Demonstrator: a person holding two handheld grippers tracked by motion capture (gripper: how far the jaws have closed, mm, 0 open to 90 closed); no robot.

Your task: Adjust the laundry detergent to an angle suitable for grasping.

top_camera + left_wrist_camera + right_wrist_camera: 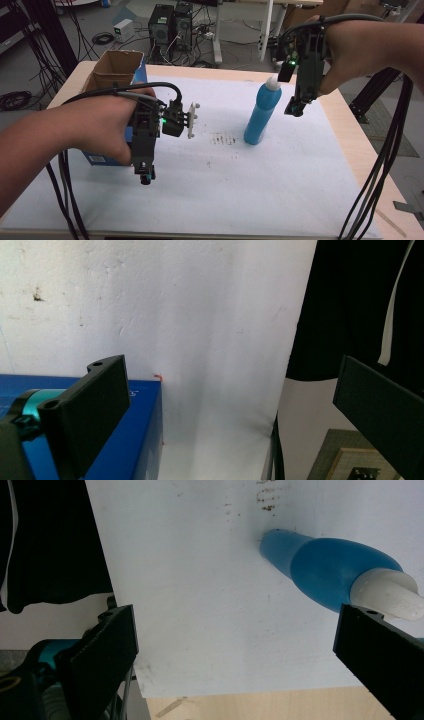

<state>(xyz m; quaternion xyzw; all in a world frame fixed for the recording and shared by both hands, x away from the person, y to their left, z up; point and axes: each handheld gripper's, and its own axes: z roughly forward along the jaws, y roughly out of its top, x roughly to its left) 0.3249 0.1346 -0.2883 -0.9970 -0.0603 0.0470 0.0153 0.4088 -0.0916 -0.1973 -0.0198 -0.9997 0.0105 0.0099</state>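
nothing is being held yet, so any job here looks unstarted. left gripper (145, 172) is hovering over the white sheet (280, 195) with jaws spread wide and empty, the blue box (116, 75) sitting just behind and under its hand. further right the blue bottle (262, 115) is standing upright on the sheet, white cap on, body narrowing toward the base. right gripper (296, 107) is hanging just beside the bottle's cap, jaws spread, not touching it; grabbing the bottle seems likely left to do.
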